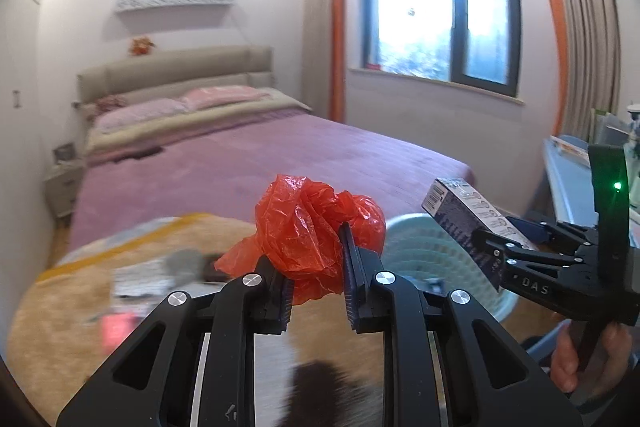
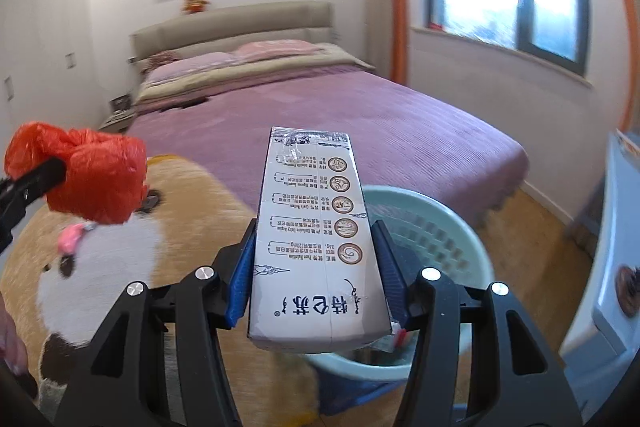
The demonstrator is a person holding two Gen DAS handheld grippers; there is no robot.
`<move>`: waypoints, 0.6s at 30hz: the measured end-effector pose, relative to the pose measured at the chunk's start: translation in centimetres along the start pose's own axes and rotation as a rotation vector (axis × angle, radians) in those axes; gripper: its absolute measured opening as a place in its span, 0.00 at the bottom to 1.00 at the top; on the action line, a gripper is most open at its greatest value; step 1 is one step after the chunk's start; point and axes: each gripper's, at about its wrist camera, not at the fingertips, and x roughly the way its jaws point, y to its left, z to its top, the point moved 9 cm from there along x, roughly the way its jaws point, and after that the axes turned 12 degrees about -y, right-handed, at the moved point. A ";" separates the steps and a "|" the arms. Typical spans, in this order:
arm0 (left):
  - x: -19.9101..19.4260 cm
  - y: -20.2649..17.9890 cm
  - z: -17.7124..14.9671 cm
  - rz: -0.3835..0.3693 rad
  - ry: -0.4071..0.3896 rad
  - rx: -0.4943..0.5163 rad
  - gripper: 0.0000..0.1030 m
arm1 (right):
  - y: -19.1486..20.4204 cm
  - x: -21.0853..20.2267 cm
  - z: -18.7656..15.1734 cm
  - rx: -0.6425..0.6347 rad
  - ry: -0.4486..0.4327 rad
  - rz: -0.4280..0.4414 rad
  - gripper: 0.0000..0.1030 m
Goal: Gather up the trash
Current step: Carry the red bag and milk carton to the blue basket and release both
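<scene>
**Both grippers loaded, basket just ahead**

Left gripper (image 1: 318, 267) is clenched on a crumpled red plastic bag (image 1: 316, 227), centre of the left view. Judgement: near weightless, soft, slippery film; pinch the dense wad, not a loose flap.

Right gripper (image 2: 316, 267) clamps a milk carton (image 2: 316, 239) across its long side faces, centre of the right view. Judgement: light, probably empty, thin card that dents; holding it near the base looks sound.

Pale green laundry-style basket (image 2: 440, 227) sits lower right, beyond the carton, beside the purple bed (image 2: 360, 115). Its contents are mostly hidden; one scrap shows near the carton's base. Plush rug (image 2: 100, 267) at lower left carries blurred litter.
</scene>
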 end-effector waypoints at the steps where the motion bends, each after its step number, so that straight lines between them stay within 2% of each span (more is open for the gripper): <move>1: 1.2 -1.1 -0.3 -0.022 0.019 -0.003 0.18 | -1.3 0.4 -0.2 0.020 0.014 -0.019 0.50; 6: 5.7 -4.9 -2.4 -0.083 0.101 -0.001 0.18 | -5.7 2.1 -1.5 0.082 0.085 -0.094 0.50; 13: 10.8 -7.9 -5.4 -0.124 0.208 -0.042 0.20 | -8.2 4.9 -3.4 0.145 0.162 -0.111 0.51; 14: 11.1 -8.1 -5.7 -0.133 0.208 -0.046 0.25 | -8.2 5.5 -3.7 0.152 0.177 -0.102 0.53; 15: 11.3 -8.0 -5.8 -0.128 0.209 -0.043 0.38 | -8.3 5.8 -3.8 0.155 0.190 -0.101 0.55; 17: 11.0 -7.5 -5.8 -0.102 0.197 -0.041 0.56 | -8.4 6.1 -4.2 0.148 0.204 -0.096 0.56; 18: 10.6 -7.3 -5.8 -0.102 0.188 -0.045 0.59 | -8.3 6.1 -4.2 0.141 0.201 -0.096 0.56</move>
